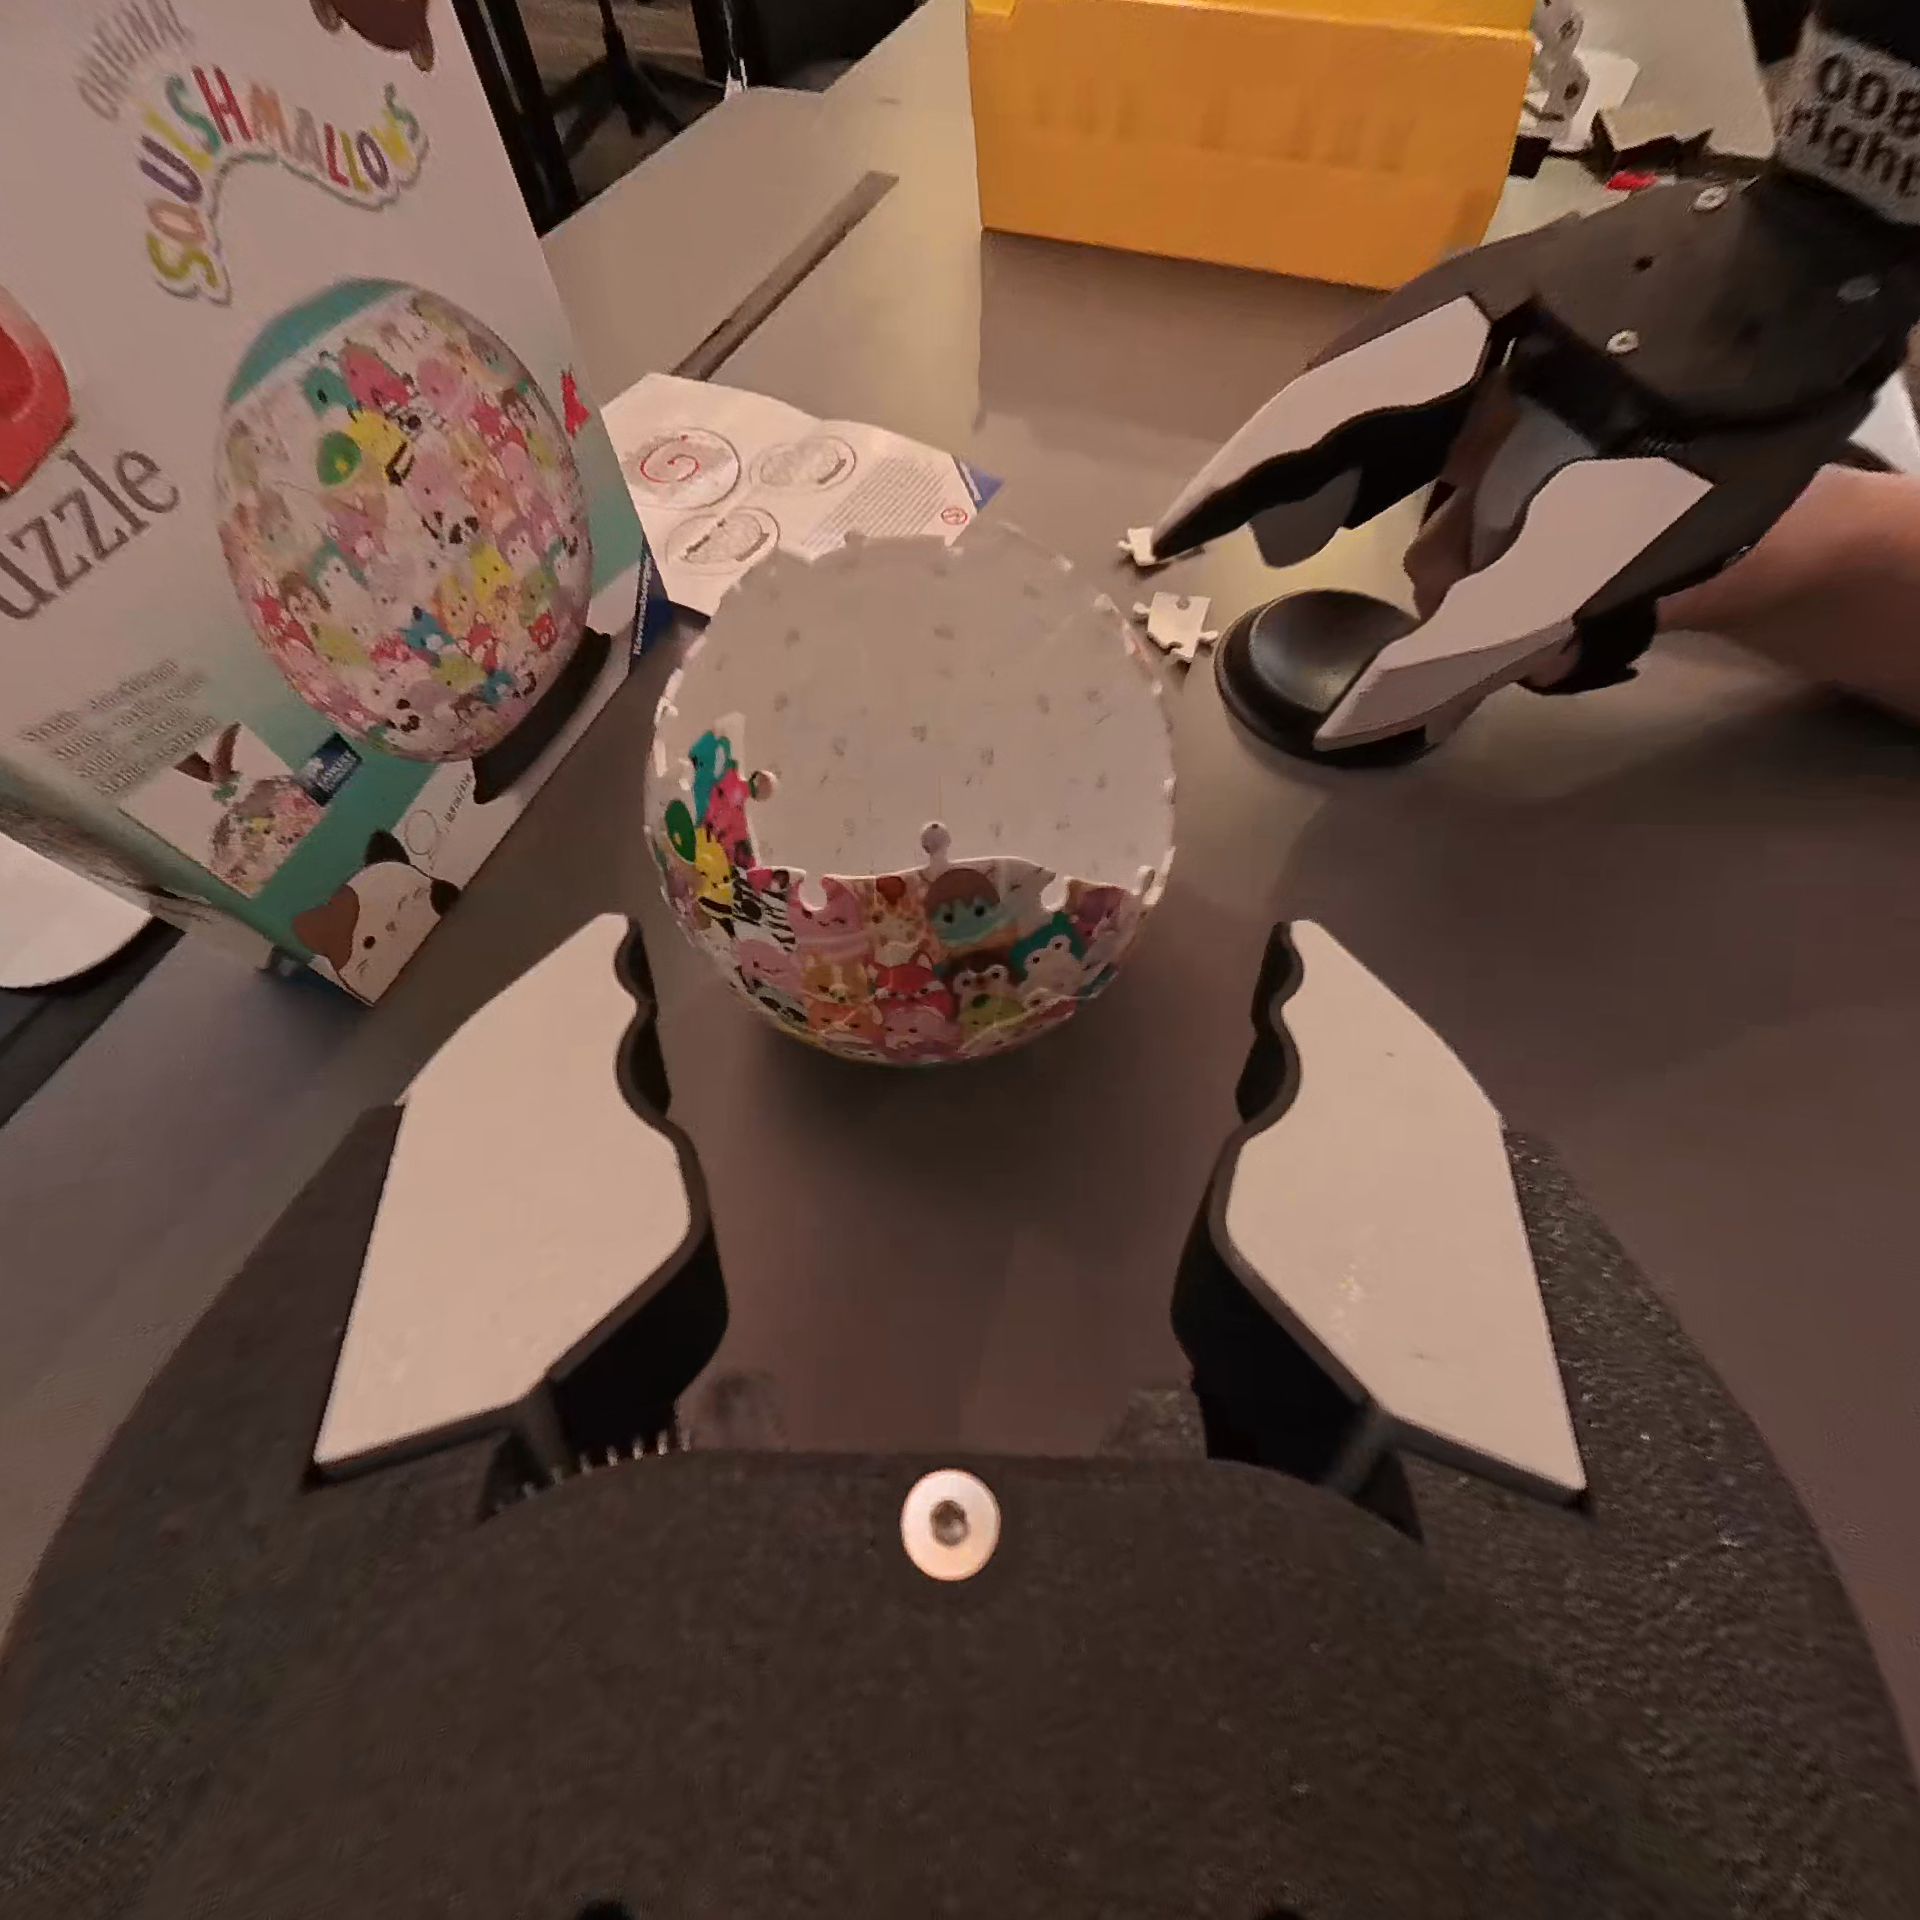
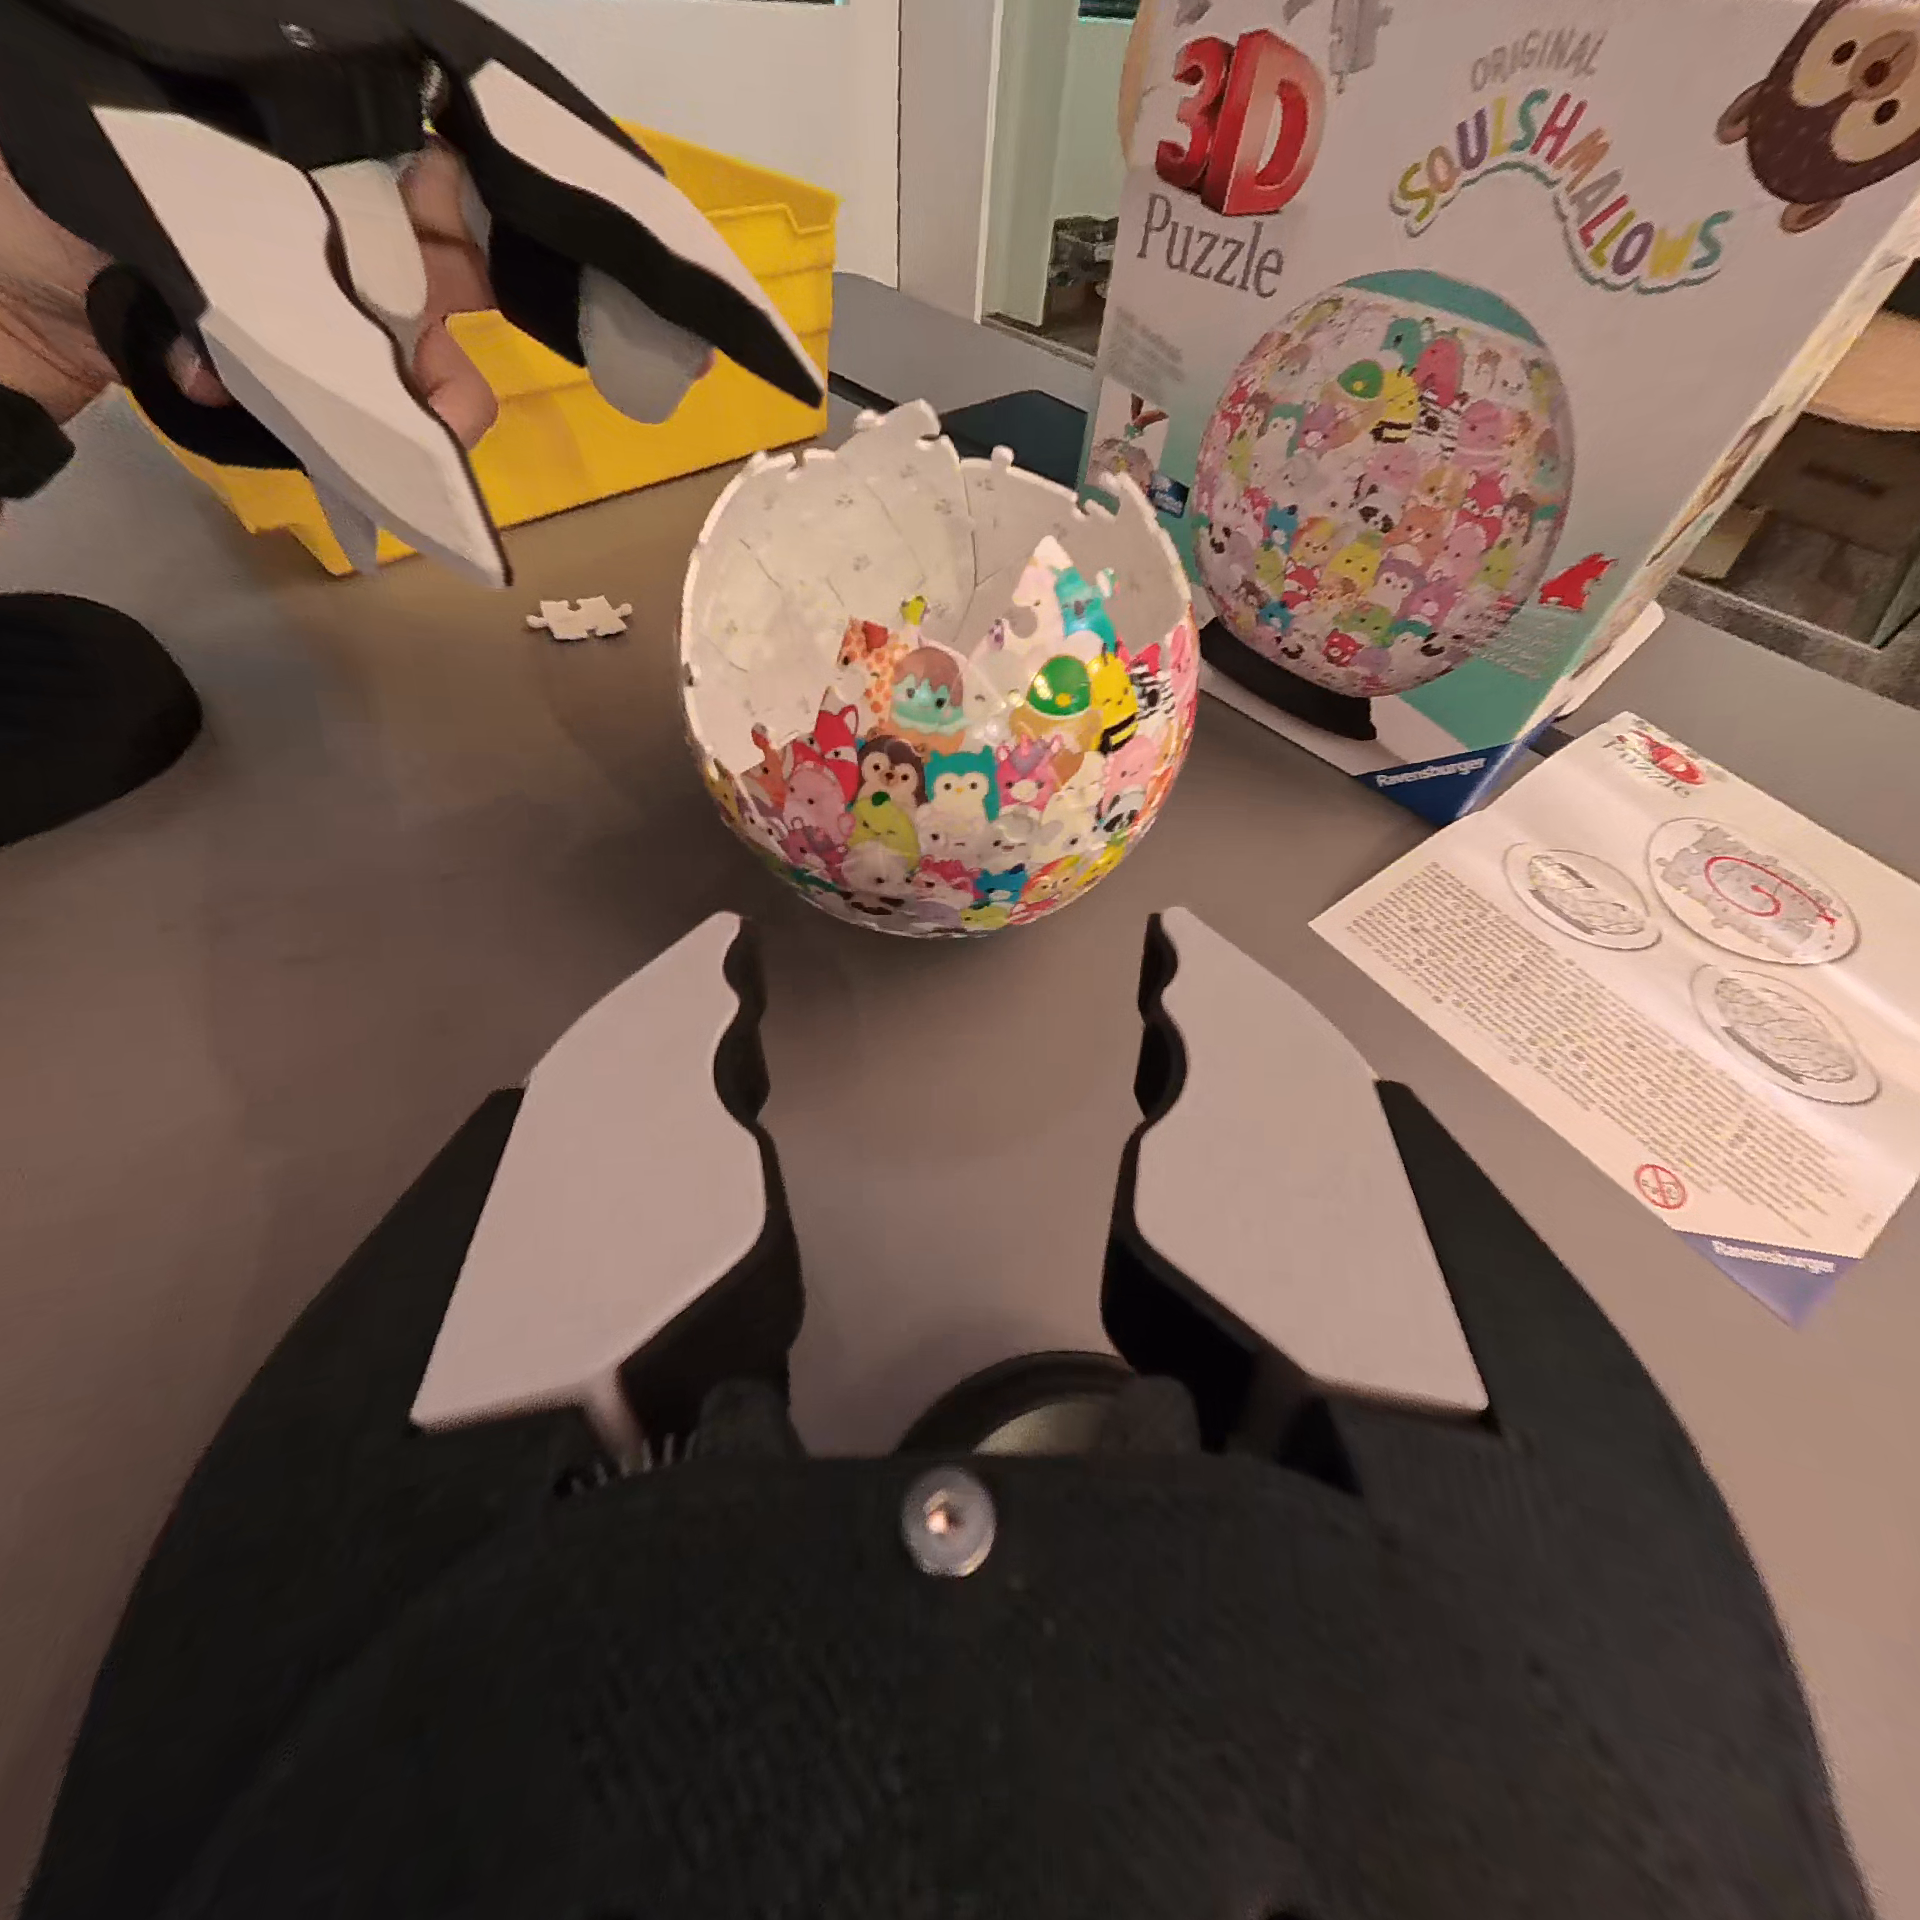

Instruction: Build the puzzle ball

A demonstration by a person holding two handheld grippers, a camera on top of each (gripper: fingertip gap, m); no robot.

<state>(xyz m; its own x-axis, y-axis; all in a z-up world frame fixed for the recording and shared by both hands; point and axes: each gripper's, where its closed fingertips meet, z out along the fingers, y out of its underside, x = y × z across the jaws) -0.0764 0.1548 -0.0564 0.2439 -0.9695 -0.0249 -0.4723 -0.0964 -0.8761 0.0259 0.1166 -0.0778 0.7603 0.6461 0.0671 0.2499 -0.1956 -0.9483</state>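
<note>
The partly built puzzle ball (image 1: pixel 914 966) sits on the grey table (image 1: pixel 1558 1039) as an open shell, colourful outside and white inside. It also shows in the right wrist view (image 2: pixel 935 790). My left gripper (image 1: pixel 956 940) is open and empty, just short of the ball. My right gripper (image 2: pixel 945 920) is open and empty, close to the ball on its other side. In the left wrist view the right gripper (image 1: pixel 1242 644) hovers over a black stand (image 1: pixel 1278 644), next to two loose white pieces (image 1: pixel 1179 618). One loose piece (image 2: pixel 577 618) lies left of the ball.
The puzzle box (image 1: pixel 312 520) stands beside the ball, also in the right wrist view (image 2: pixel 1455 416). An instruction sheet (image 1: pixel 810 488) lies flat by it (image 2: pixel 1621 1018). A yellow bin (image 1: pixel 1247 135) sits at the back (image 2: pixel 644 416). The left gripper (image 2: pixel 655 488) hangs at the upper left.
</note>
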